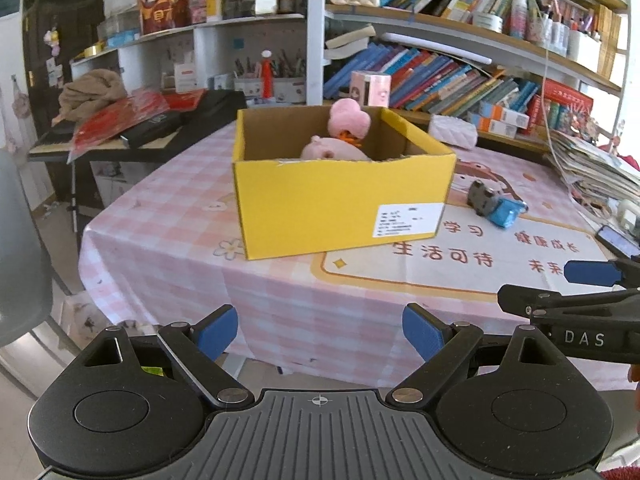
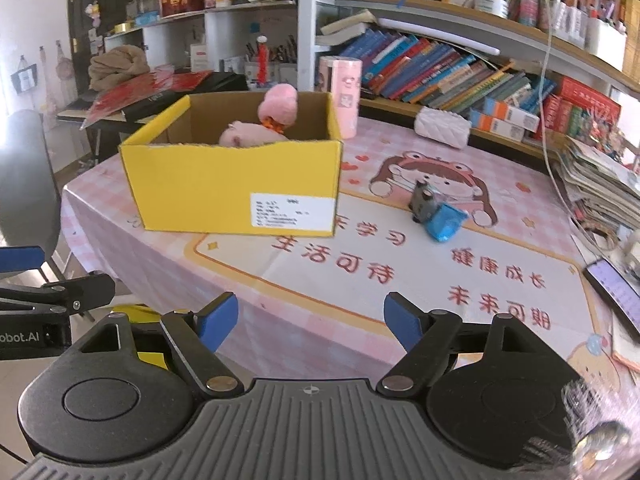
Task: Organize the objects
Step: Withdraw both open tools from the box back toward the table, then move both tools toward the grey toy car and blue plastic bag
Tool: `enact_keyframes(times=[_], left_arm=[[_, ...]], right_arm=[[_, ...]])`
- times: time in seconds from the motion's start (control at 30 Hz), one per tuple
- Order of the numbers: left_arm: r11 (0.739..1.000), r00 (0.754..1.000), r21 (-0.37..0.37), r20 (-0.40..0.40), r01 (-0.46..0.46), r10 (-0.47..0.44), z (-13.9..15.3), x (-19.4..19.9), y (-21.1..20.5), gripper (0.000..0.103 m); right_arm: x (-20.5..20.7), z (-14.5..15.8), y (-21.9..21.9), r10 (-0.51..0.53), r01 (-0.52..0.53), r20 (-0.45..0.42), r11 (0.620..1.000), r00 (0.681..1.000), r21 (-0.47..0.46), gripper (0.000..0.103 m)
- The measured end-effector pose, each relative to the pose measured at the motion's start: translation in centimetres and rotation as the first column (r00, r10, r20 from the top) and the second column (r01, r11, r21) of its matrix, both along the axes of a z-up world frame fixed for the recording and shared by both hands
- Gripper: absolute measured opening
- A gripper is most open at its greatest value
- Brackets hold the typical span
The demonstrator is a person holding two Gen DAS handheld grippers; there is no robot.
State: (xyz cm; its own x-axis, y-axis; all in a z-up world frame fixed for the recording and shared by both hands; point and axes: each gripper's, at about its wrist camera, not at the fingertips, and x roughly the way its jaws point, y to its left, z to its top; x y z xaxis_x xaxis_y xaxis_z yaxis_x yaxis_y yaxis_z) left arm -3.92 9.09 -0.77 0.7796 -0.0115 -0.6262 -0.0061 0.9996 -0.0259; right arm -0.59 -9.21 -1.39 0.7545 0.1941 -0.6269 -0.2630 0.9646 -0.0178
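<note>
Lettering "DAS" marks the right gripper [image 1: 576, 292]; both it and the left gripper [image 1: 320, 330] hover wide apart, empty, near the yellow cardboard box [image 1: 340, 204] on the counter [image 1: 168, 240].

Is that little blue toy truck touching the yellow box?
Apart. The right wrist view shows the blue toy truck lying right of the yellow box, with a strip of bare tablecloth between them.

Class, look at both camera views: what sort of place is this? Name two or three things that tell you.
Probably a home study or child's room: crowded bookshelves, a table under a pink cartoon tablecloth, and a yellow box holding pink plush toys.
</note>
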Motion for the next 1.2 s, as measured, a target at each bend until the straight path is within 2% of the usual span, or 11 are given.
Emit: enact_keyframes(times=[0.67, 1.2], left_arm=[[0.987, 0.987, -0.011, -0.004, 0.161, -0.161, -0.4, 2.3, -4.2, 0.091], [0.977, 0.977, -0.006, -0.006, 0.215, -0.215, -0.1, 6.0, -8.8, 0.091]], right_arm=[[-1.2, -0.4, -4.7, -0.173, 0.173, -0.017, 0.985, 0.985, -0.015, 0.08], [1.7, -0.4, -9.2, -0.237, 0.236, -0.044, 0.972, 0.971, -0.019, 0.08]])
